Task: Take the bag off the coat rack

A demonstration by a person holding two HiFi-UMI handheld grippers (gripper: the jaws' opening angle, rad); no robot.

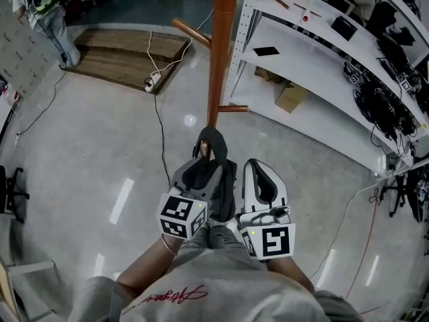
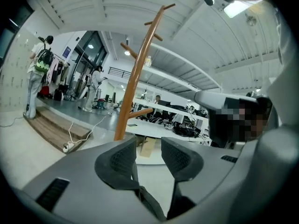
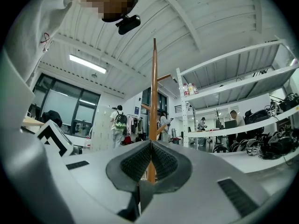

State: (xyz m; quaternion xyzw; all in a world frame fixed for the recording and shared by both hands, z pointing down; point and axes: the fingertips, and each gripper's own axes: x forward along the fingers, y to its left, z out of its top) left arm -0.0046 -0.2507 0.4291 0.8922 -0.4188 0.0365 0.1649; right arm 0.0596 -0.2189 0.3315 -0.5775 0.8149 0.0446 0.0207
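Note:
The wooden coat rack (image 1: 221,45) rises straight ahead of me, with pegs sticking out left and right. A black bag (image 1: 226,192) hangs low between my two grippers, and its strap (image 1: 213,138) loops up by the tip of my left gripper (image 1: 203,155). The left gripper view shows the left gripper (image 2: 148,157) open, with only the rack pole (image 2: 135,73) beyond the gap and no bag between the pads. My right gripper (image 1: 259,164) sits beside the bag. Its jaws (image 3: 150,161) are shut on nothing, and the pole (image 3: 153,92) stands behind them.
White shelving (image 1: 315,52) runs along the right with a cardboard box (image 1: 291,98) under it. A wooden platform (image 1: 127,52) and a power strip with its cable (image 1: 153,81) lie at the far left. A person (image 1: 47,12) stands at the far left corner.

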